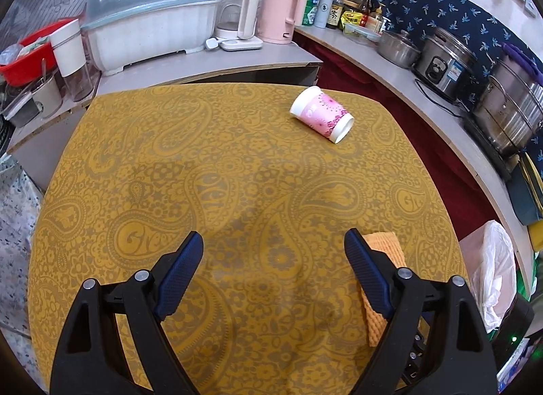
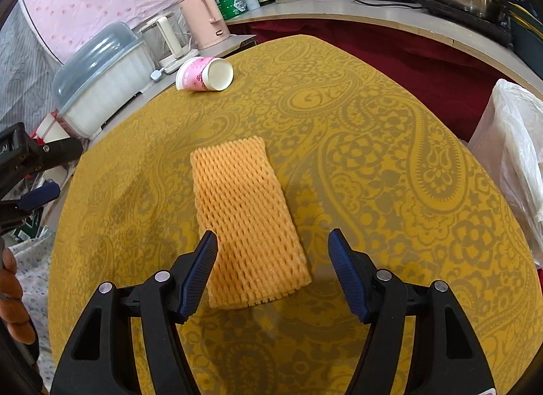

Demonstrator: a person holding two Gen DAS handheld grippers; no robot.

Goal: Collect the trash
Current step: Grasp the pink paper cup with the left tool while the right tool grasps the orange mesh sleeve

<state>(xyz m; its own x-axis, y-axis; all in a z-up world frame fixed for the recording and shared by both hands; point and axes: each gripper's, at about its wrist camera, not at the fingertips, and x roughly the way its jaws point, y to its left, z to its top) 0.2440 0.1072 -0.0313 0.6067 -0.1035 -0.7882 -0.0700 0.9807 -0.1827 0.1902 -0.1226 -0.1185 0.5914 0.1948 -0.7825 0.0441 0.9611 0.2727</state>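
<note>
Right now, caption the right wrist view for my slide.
Open right tongs hover over the foam net on the yellow table; tipped paper cup beyond.

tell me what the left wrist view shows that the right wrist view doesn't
Only the left wrist view shows the red basin and the white-lidded tumbler on the counter, with the open left hand-held gripper up close.

Only the right wrist view shows the whole orange foam net, lying between the open right hand-held gripper fingers, untouched.

Both show the pink paper cup tipped on its side, the yellow tablecloth, the pink kettle and the white bin bag.
</note>
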